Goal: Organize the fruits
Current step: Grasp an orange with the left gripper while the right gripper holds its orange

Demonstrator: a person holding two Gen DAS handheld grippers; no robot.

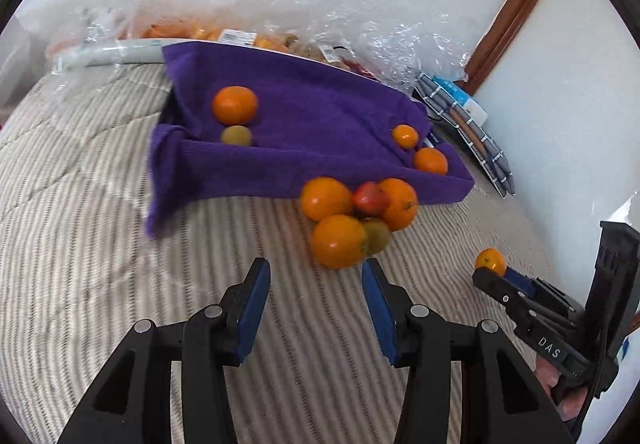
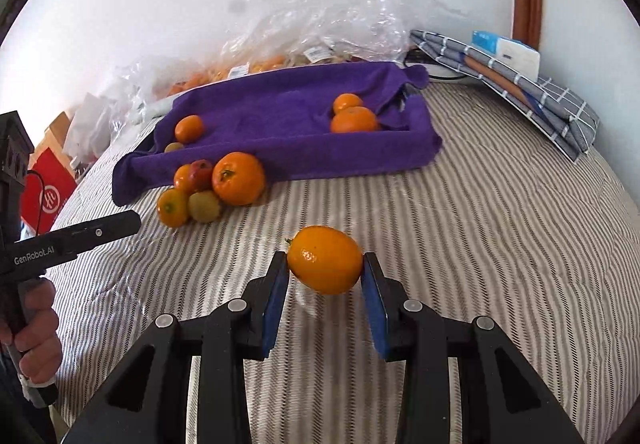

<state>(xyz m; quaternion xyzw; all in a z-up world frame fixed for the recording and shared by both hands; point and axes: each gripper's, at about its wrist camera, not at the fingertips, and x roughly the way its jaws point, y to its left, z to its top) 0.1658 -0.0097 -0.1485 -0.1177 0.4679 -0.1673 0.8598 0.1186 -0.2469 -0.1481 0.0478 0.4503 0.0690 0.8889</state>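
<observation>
Between the right gripper (image 2: 325, 272) jaws, an orange (image 2: 325, 259), clamped.

A: Tray (image 1: 452, 187)? Hidden under purple towel (image 1: 312, 111).
B: Bagged fruit (image 2: 240, 69): blurred behind crinkled plastic, kind unclear.
A: Green fruit (image 1: 377, 236): motion-blurred. Red box (image 2: 48, 195): partly cut off by left tool (image 2: 120, 222).

Grippers over the bed
Left gripper (image 1: 316, 276) jaws spread, empty; right gripper (image 2: 325, 268) pinches an orange (image 2: 325, 259) between its pads.
</observation>
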